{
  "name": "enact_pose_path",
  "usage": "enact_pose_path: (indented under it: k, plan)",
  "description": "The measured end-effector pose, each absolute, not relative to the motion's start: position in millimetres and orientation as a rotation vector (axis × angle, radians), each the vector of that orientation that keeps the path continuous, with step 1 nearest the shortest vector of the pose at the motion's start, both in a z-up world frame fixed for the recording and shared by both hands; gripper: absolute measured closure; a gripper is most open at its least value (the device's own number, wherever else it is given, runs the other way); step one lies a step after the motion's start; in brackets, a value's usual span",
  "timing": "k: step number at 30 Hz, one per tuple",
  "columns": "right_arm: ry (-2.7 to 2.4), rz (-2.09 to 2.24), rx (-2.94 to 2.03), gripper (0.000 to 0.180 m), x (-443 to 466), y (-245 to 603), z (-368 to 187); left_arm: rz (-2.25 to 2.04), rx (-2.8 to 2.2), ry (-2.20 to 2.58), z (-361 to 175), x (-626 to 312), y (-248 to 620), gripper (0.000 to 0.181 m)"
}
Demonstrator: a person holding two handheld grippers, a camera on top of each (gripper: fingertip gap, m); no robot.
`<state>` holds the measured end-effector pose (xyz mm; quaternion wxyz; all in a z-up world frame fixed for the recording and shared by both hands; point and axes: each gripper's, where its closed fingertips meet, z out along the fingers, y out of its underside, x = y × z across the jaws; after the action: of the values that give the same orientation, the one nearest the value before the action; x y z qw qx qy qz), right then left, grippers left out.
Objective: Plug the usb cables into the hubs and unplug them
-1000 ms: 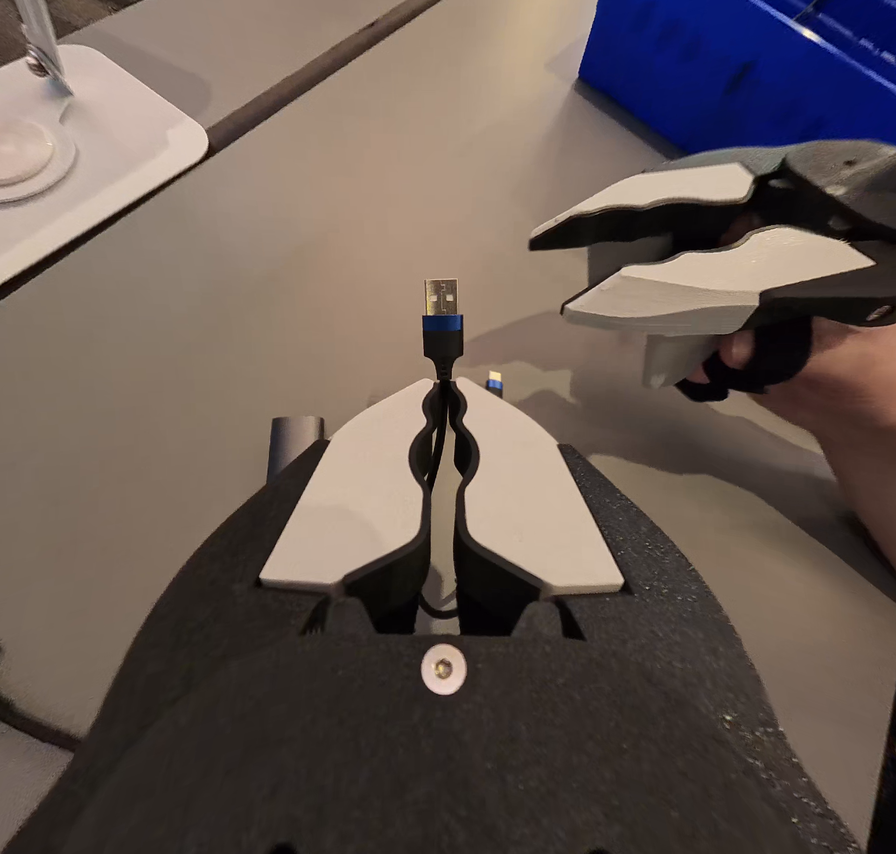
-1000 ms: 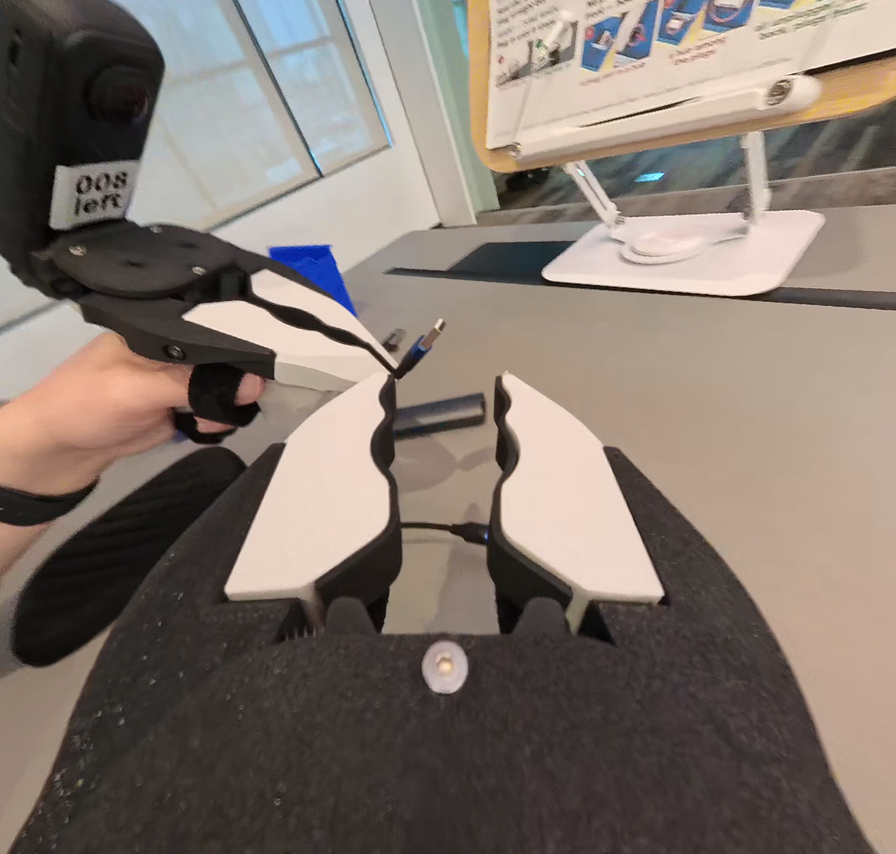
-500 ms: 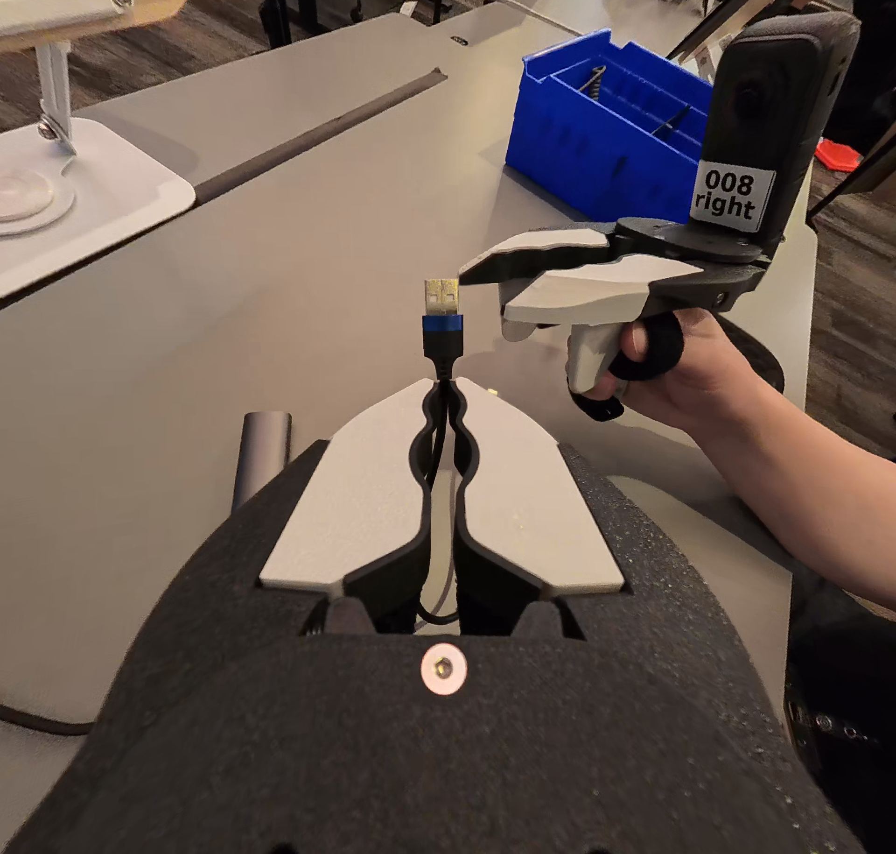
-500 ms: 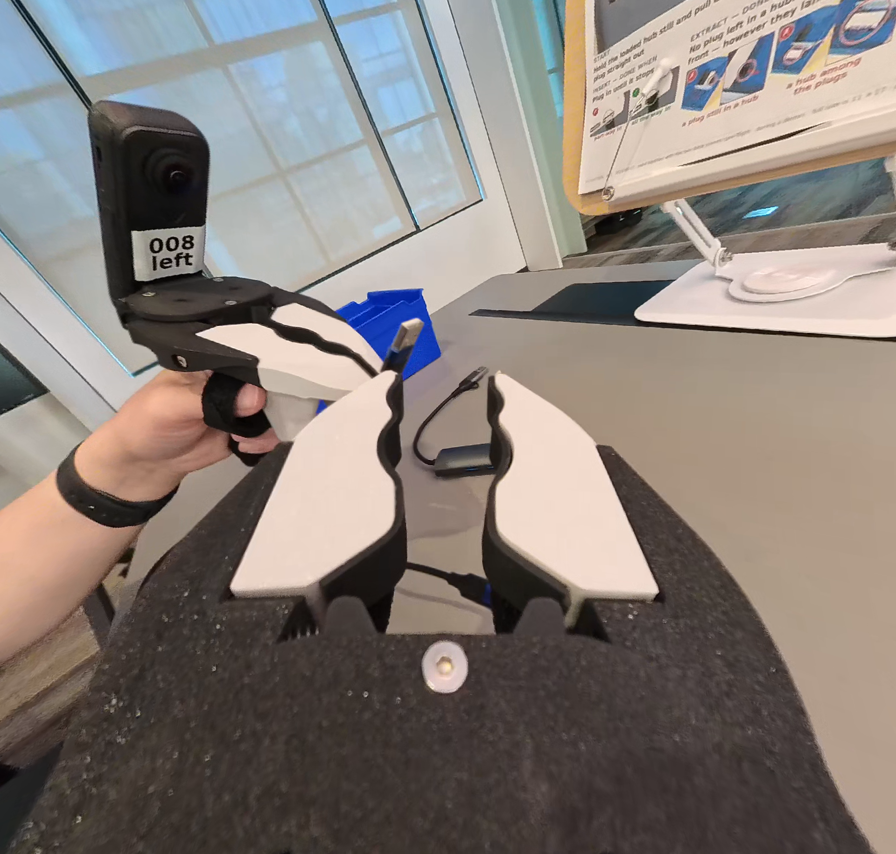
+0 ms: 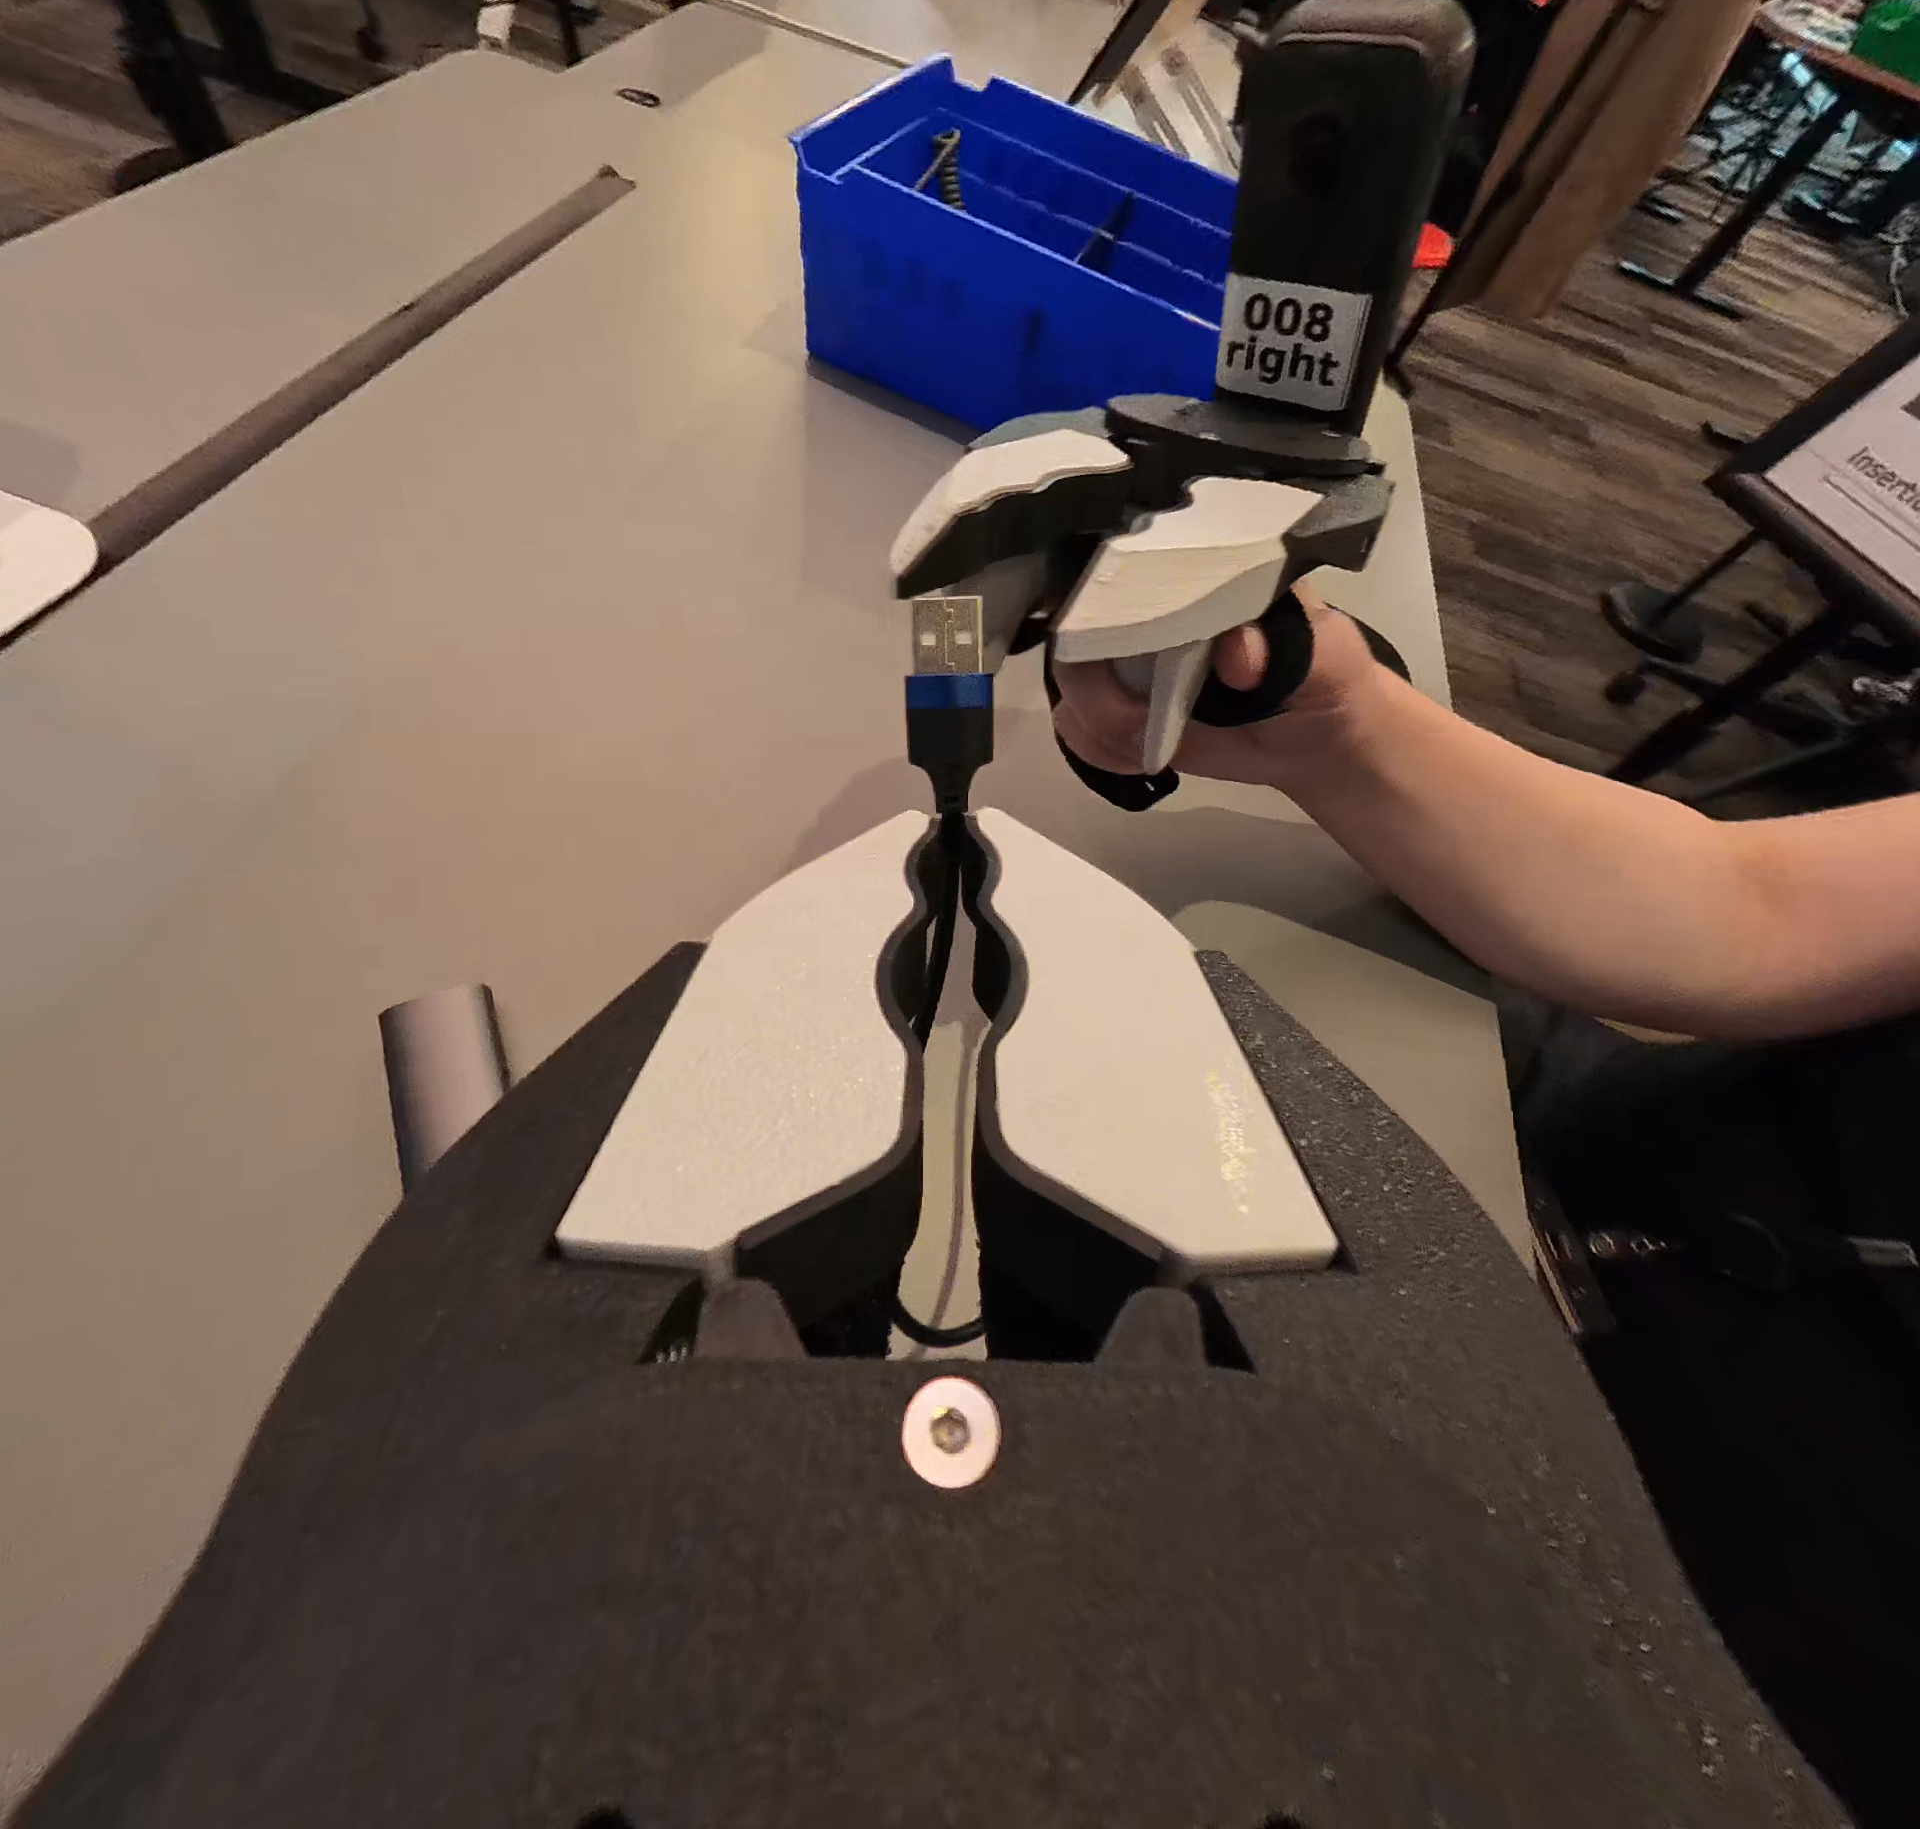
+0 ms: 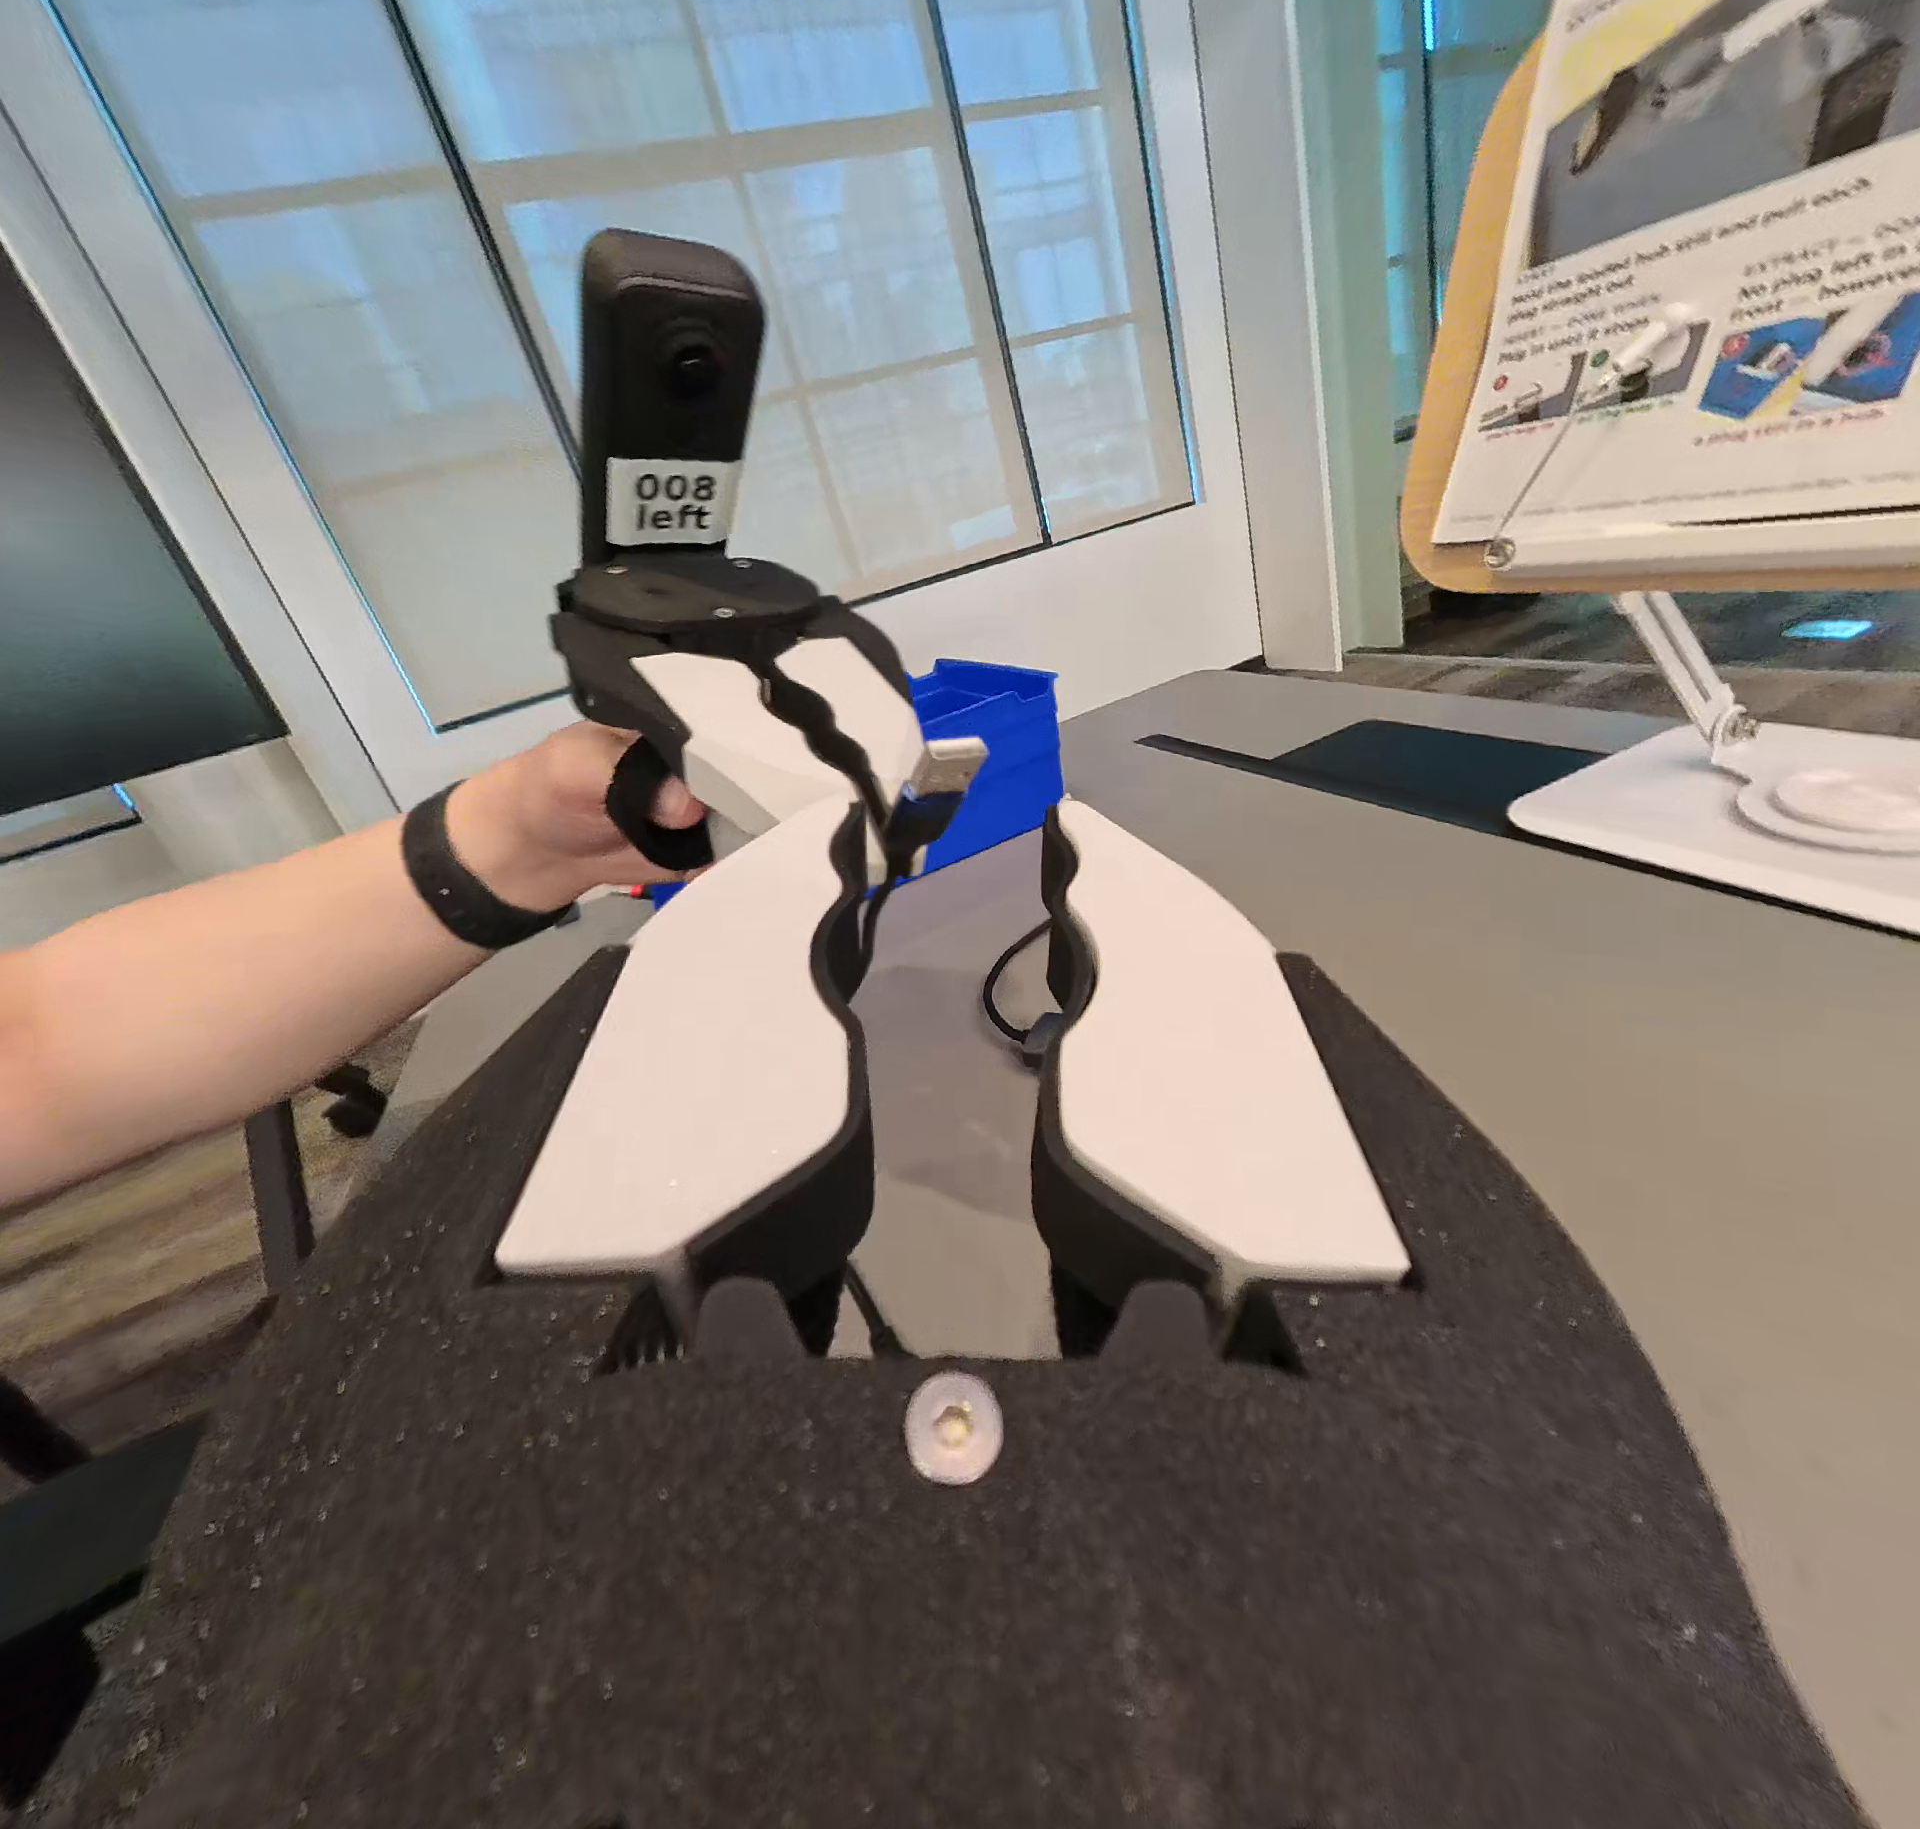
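Observation:
My left gripper [image 5: 951,821] is shut on a black USB cable, held above the grey table [image 5: 520,636]. The cable's plug [image 5: 948,673], silver with a blue collar, sticks out past the fingertips. My right gripper [image 6: 951,823] is open and empty. In the left wrist view it [image 5: 997,595] hovers just right of and behind the plug tip. In the right wrist view the left gripper [image 6: 831,730] holds the plug [image 6: 940,771] just beyond my left fingertip. A grey hub [image 5: 445,1073] lies on the table, partly hidden by the left gripper. A black cable loop [image 6: 1013,995] shows between the right fingers.
A blue bin [image 5: 997,252] with dividers stands at the table's far side and also shows in the right wrist view [image 6: 992,740]. A stand with an instruction sheet [image 6: 1714,273] on a white base [image 6: 1714,823] stands at the right. The table edge lies near the person's arm [image 5: 1558,906]. The tips of one gripper are about 4 cm away from the tips of the other. From either gripper's tips it is about 20 cm to the grey hub [image 5: 445,1073].
Both grippers have risen and tilted up from the table. The right gripper has swung round to face the plug more closely. The left gripper stays shut on the cable.

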<state>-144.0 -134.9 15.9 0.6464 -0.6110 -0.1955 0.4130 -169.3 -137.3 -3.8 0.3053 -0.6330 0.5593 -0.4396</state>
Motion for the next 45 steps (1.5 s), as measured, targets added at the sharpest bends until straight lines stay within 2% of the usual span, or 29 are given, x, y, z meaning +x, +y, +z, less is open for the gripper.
enact_pose_path:
  k: [11, 26, 38, 45]
  plan:
    - [-0.475, 0.921, -1.257, 0.147, -148.9, -147.8, 36.7, -1.324, -1.507, 1.578, 8.6, -164.6, -150.1, 0.178]
    - [-0.506, 0.959, -1.259, 0.147, -160.6, -149.5, 33.9, -1.357, -1.431, 1.603, 18.1, -161.2, -162.9, 0.178]
    - [-0.514, 1.044, -1.215, 0.159, -162.6, -156.0, 38.7, -1.376, -1.411, 1.609, 20.5, -156.2, -170.3, 0.178]
    - [-0.514, 1.047, -1.212, 0.159, -162.1, -156.5, 39.6, -1.379, -1.419, 1.608, 17.2, -156.1, -170.9, 0.179]
